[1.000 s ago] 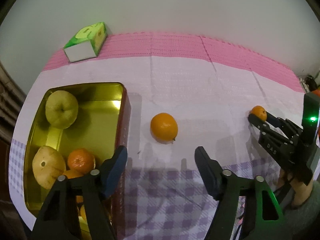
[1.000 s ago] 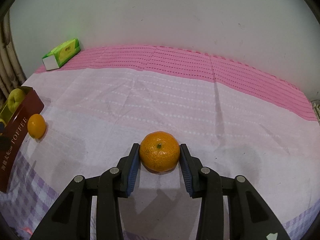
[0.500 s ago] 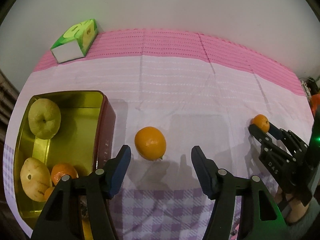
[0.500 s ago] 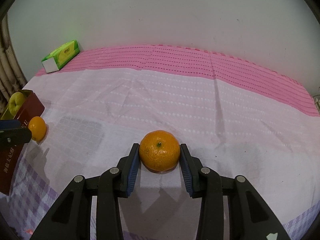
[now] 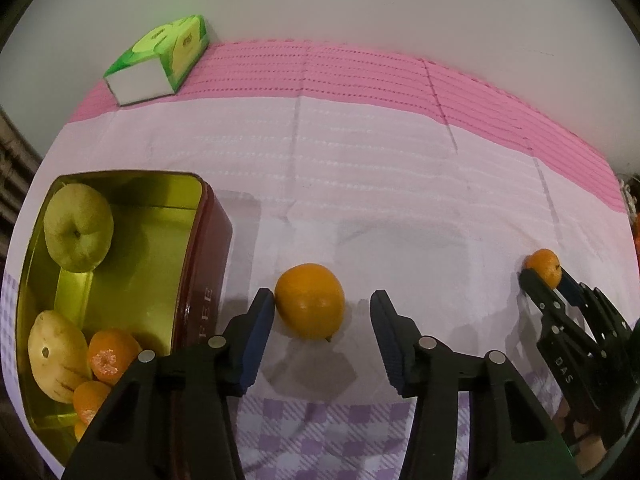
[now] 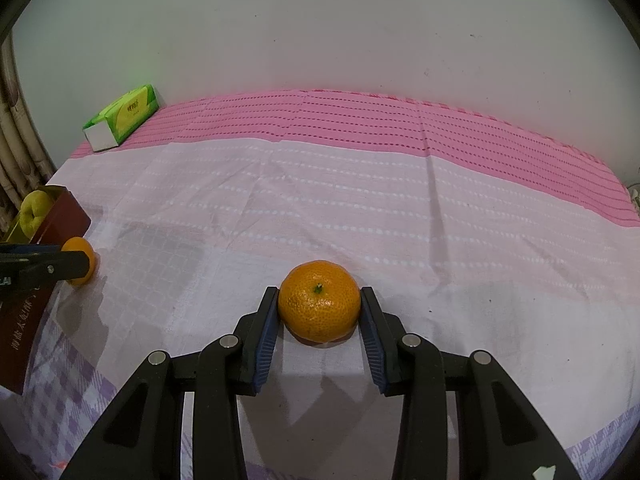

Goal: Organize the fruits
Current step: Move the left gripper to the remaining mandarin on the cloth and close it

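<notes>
A tin [image 5: 208,240] is already holding pears and oranges, while two fruits are waiting on the cloth [image 5: 380,184] — the left gripper [image 5: 322,330] closing around an orange [image 5: 310,306], the right gripper [image 6: 319,330] clamping a mandarin [image 6: 319,300].

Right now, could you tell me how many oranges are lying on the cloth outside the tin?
2. One orange sits beside the tin, between the closing left gripper pads. The other orange is clamped in the right gripper farther right. More lie inside the tin.
</notes>
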`<state>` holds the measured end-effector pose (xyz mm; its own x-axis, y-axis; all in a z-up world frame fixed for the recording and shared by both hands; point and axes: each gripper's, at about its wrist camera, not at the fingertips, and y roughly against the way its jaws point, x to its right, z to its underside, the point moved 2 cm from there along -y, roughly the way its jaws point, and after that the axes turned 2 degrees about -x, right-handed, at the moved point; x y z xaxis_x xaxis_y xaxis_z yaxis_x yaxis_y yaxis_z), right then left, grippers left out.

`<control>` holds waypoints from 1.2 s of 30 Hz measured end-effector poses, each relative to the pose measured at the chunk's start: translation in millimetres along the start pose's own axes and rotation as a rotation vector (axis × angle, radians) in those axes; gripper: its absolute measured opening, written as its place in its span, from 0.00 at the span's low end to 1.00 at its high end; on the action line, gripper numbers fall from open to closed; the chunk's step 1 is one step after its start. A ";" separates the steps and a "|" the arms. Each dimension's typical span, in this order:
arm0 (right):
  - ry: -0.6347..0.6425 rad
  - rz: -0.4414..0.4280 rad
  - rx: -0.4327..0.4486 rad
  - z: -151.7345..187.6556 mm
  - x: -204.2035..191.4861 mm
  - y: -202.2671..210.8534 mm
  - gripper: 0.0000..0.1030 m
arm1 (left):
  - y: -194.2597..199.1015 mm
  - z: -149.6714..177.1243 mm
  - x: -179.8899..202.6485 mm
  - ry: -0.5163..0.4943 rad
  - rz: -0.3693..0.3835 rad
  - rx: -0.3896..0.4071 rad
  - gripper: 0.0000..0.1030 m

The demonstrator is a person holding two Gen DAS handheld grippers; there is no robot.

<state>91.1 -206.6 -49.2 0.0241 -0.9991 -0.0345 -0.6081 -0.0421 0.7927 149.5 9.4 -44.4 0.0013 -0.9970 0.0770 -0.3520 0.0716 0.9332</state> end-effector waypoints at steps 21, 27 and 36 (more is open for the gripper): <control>-0.001 -0.001 0.000 0.1 0.2 -0.4 0.36 | -7.6 1.2 0.6 -0.028 -0.038 -0.007 0.37; -0.007 0.003 0.000 0.6 0.1 -0.1 0.36 | -0.5 6.6 4.7 -0.049 -0.040 0.002 0.37; -0.004 0.010 -0.001 -0.7 -0.7 -1.7 0.36 | 15.8 18.3 8.9 -0.073 -0.016 0.008 0.37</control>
<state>92.7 -205.8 -50.1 0.0146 -0.9995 -0.0289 -0.6073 -0.0319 0.7938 126.8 1.1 -35.4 -0.0611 -0.9975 0.0362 -0.3603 0.0559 0.9312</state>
